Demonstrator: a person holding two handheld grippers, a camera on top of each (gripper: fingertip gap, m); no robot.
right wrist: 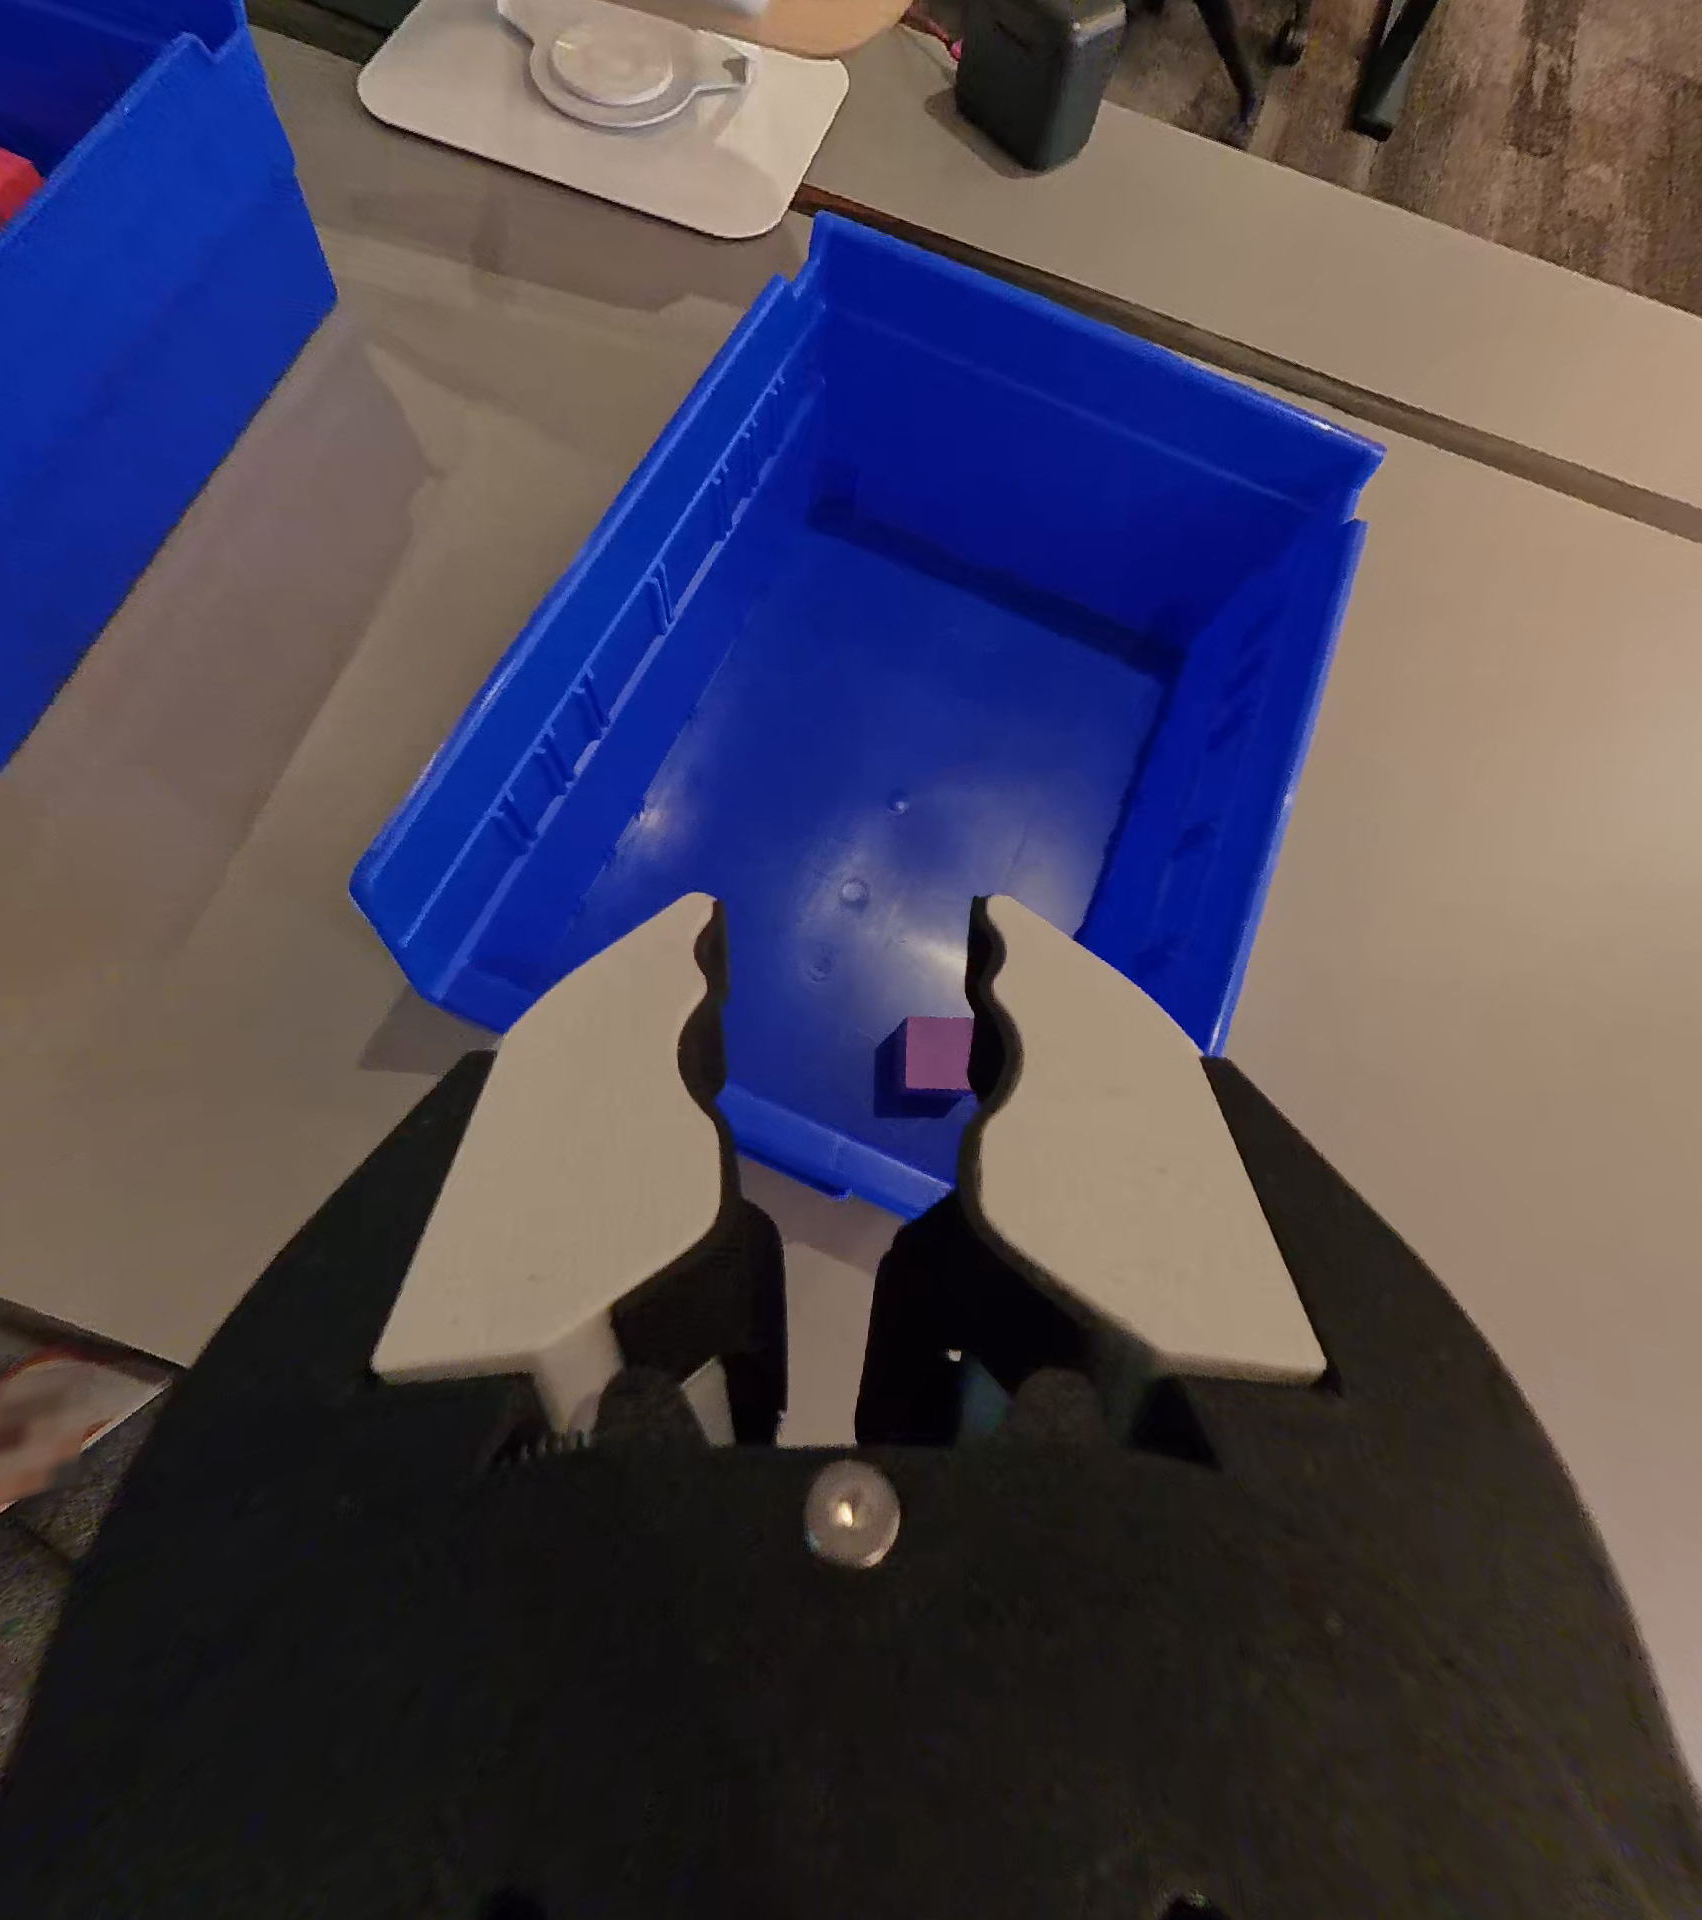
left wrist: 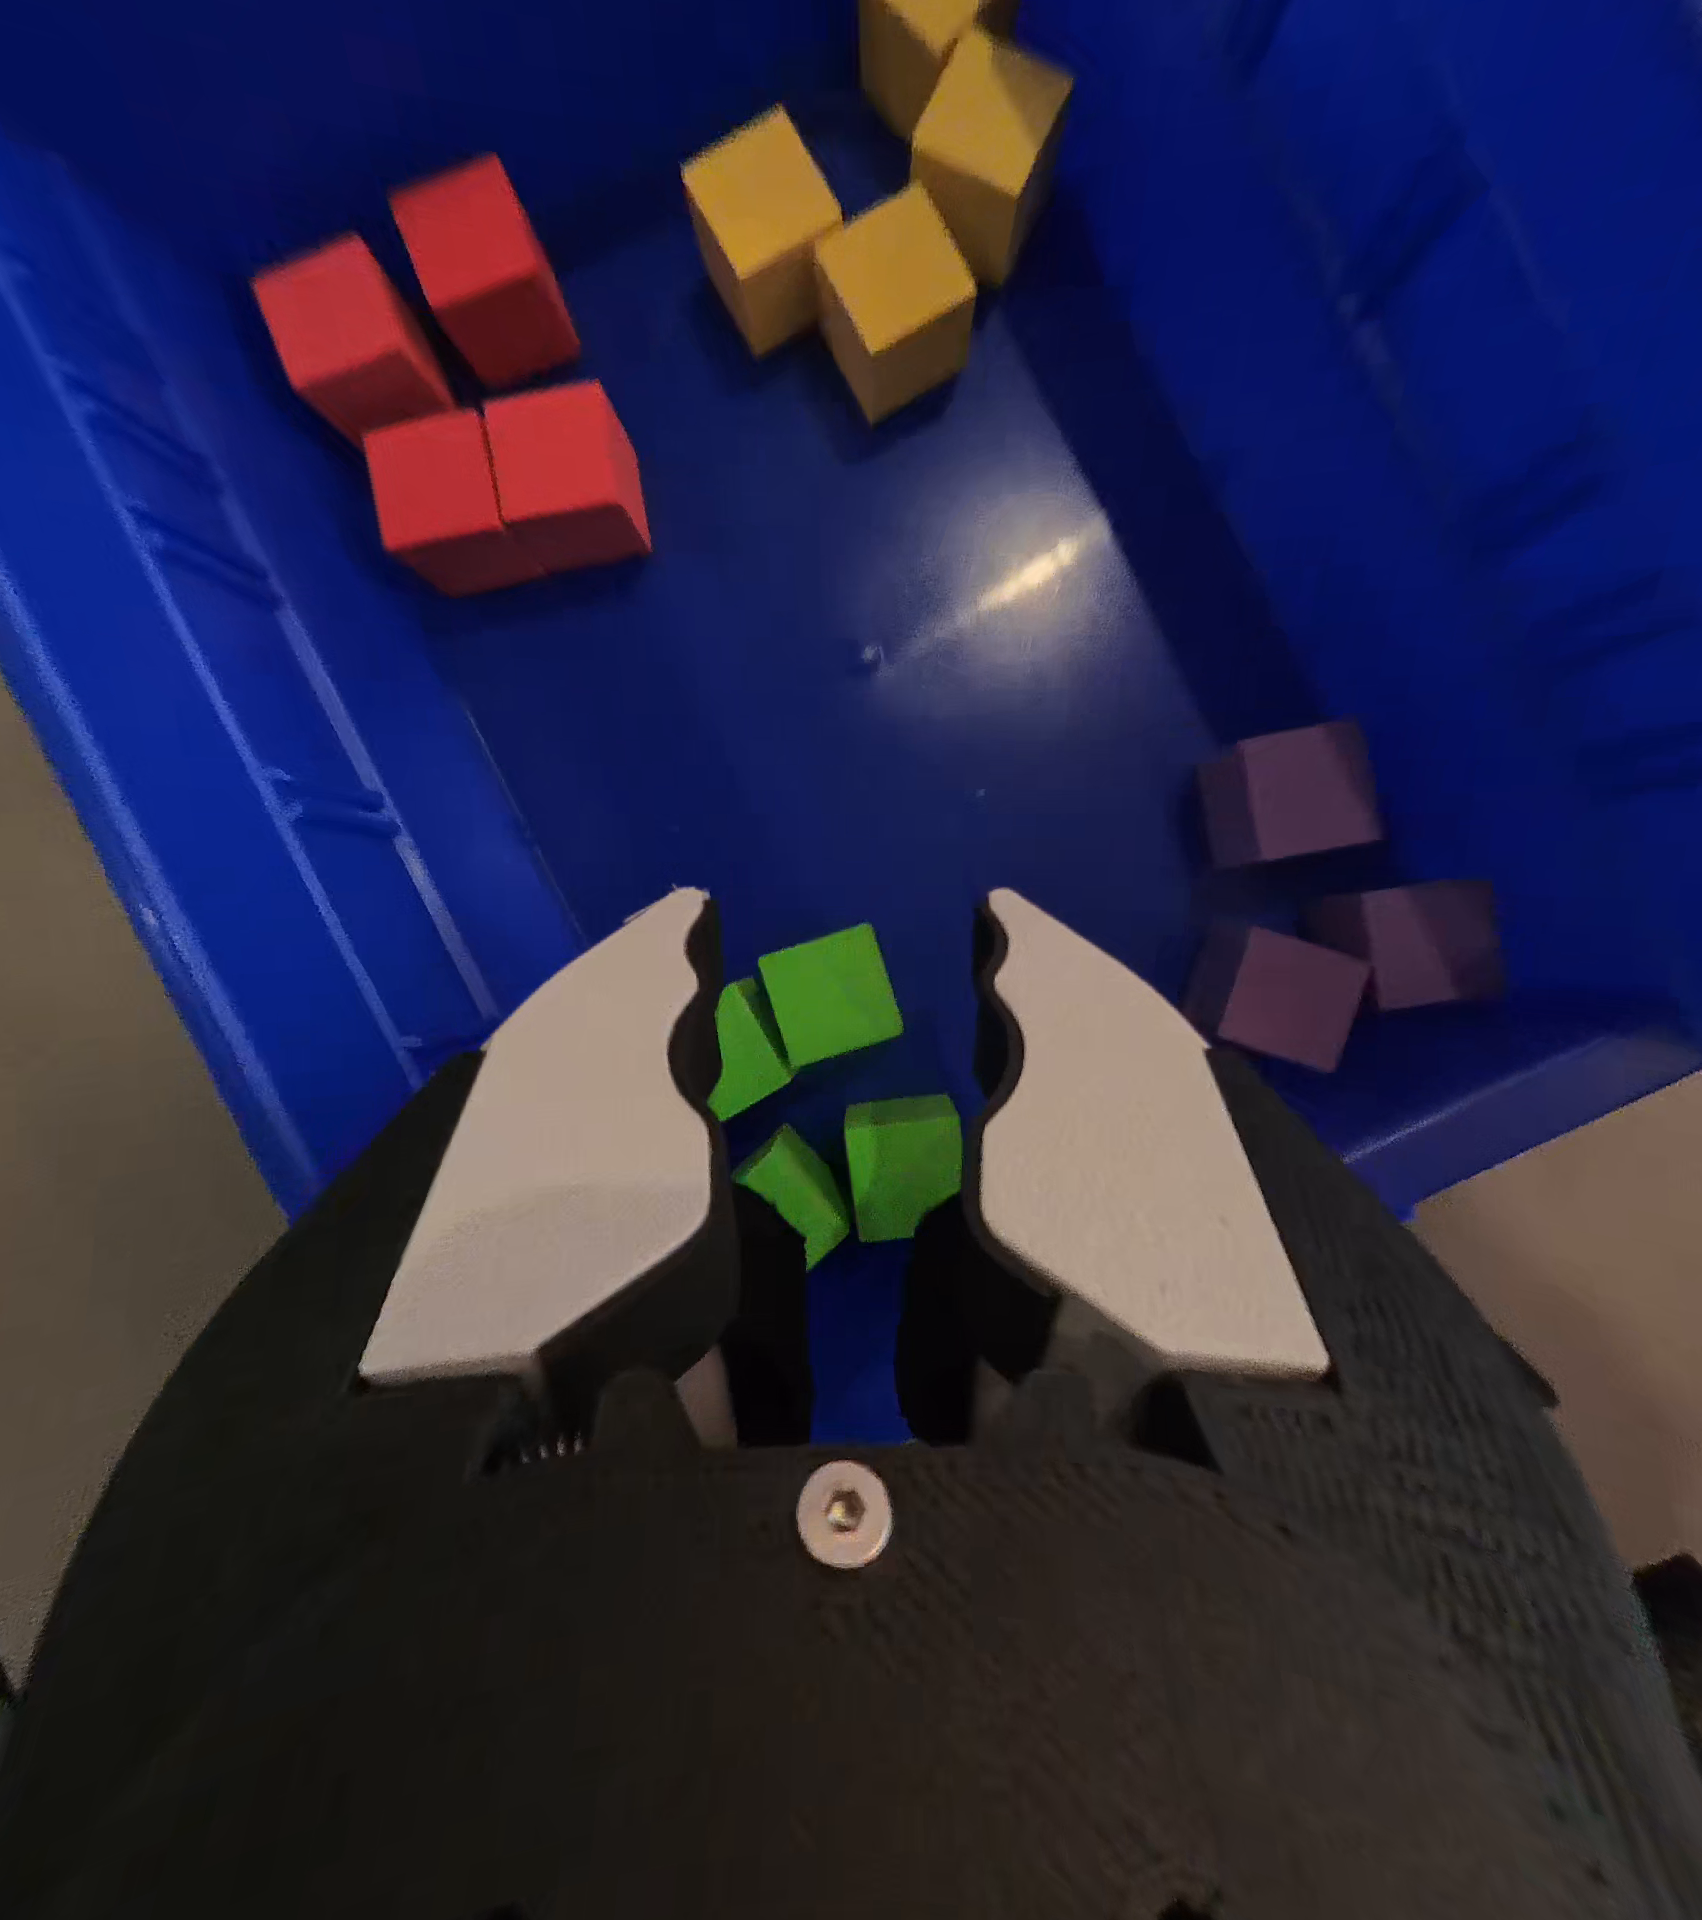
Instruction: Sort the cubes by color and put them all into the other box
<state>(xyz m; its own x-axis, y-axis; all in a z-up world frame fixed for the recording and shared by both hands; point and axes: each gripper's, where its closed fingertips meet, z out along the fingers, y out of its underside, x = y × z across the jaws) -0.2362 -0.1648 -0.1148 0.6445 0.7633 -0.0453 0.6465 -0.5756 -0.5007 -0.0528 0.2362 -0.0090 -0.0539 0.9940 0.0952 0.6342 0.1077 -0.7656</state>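
The left tongs (left wrist: 842, 914) hang spread and holding nothing over the green blocks (left wrist: 831, 997) in the full blue bin (left wrist: 203, 727); the right tongs (right wrist: 842, 920), also spread, hang over a purple block (right wrist: 930, 1055) partly hidden in another blue bin (right wrist: 1034, 499) on the worktop (right wrist: 1501, 831).

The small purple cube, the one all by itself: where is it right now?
In the right wrist view, the small purple cube lies alone on the floor of the blue plastic bin, near its front wall, just beyond the open right gripper.
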